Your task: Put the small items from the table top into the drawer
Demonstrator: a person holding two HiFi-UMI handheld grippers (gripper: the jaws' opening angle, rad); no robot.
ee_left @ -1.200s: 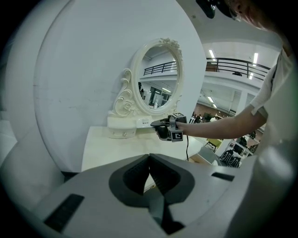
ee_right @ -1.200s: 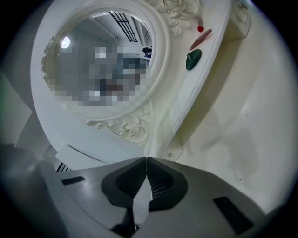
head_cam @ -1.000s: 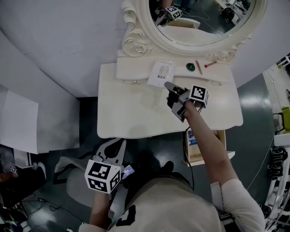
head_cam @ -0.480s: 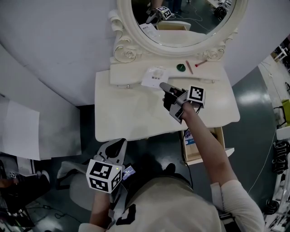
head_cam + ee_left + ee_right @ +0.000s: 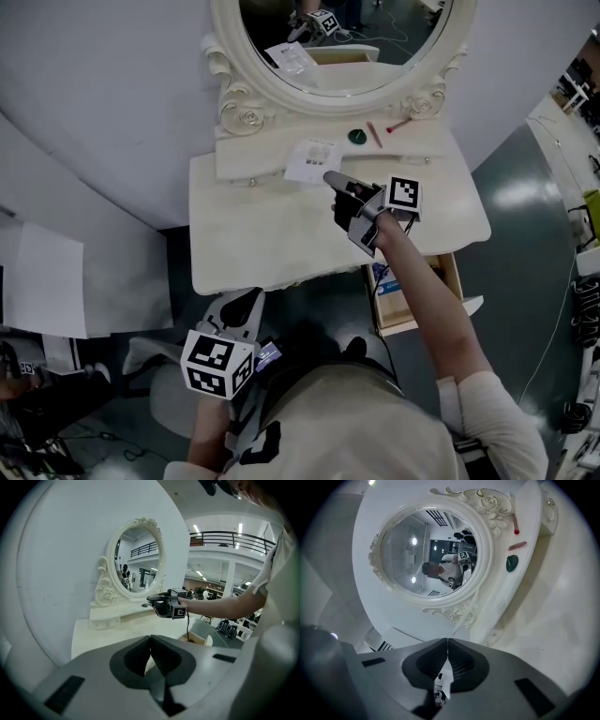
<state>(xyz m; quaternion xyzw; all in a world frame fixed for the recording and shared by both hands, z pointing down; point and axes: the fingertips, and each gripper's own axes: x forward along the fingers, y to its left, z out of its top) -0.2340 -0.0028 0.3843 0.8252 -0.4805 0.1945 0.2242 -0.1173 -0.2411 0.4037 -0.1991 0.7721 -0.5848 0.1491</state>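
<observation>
Vanity table: green disc, red stick

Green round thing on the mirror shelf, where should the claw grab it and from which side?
Take the green round thing across its rim, coming down from above. It lies flat and low on the shelf, so the front likely offers little to pinch. Set the claw's jaws front to back, since the pink stick lies close beside it.

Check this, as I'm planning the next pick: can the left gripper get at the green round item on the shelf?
Probably not readily: the left gripper hangs shut off the near edge of the table, and the right gripper, shut on the white packet, stands before the green round item.
</observation>
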